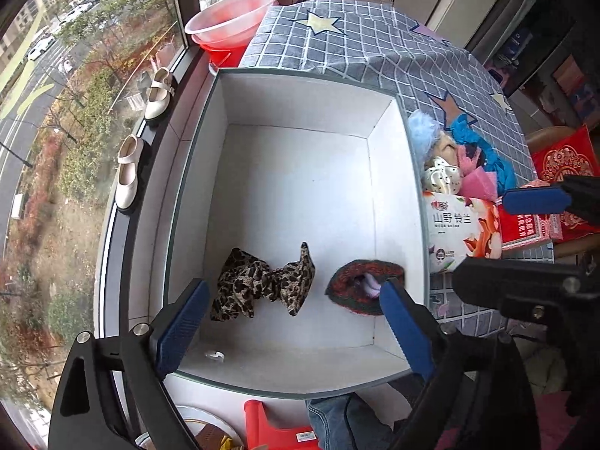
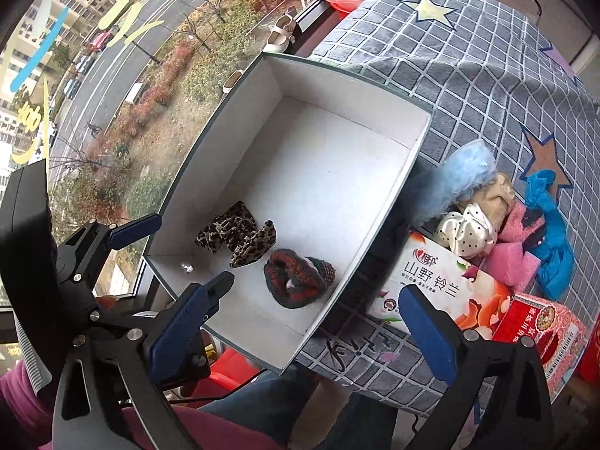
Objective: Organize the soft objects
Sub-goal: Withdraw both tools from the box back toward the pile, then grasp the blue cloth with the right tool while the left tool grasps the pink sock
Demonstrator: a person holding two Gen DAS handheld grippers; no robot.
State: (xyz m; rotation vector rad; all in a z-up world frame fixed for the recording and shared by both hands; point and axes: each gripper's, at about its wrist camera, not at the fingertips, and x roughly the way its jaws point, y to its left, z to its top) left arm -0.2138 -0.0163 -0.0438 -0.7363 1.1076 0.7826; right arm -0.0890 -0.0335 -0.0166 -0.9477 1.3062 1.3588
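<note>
In the white box (image 1: 300, 172) we see two soft items near its front wall: a leopard-print scrunchie (image 1: 258, 281) and, just beside it, a red-green knit scrunchie (image 1: 360, 273); most of the floor behind them lies bare. Our left gripper (image 1: 296, 322) hangs over the front rim, fingers spread, holding nothing. Our right gripper (image 2: 311, 330) is likewise spread. More soft items (image 2: 487, 232) pile beside the box's right wall on the checked cloth (image 2: 468, 75).
</note>
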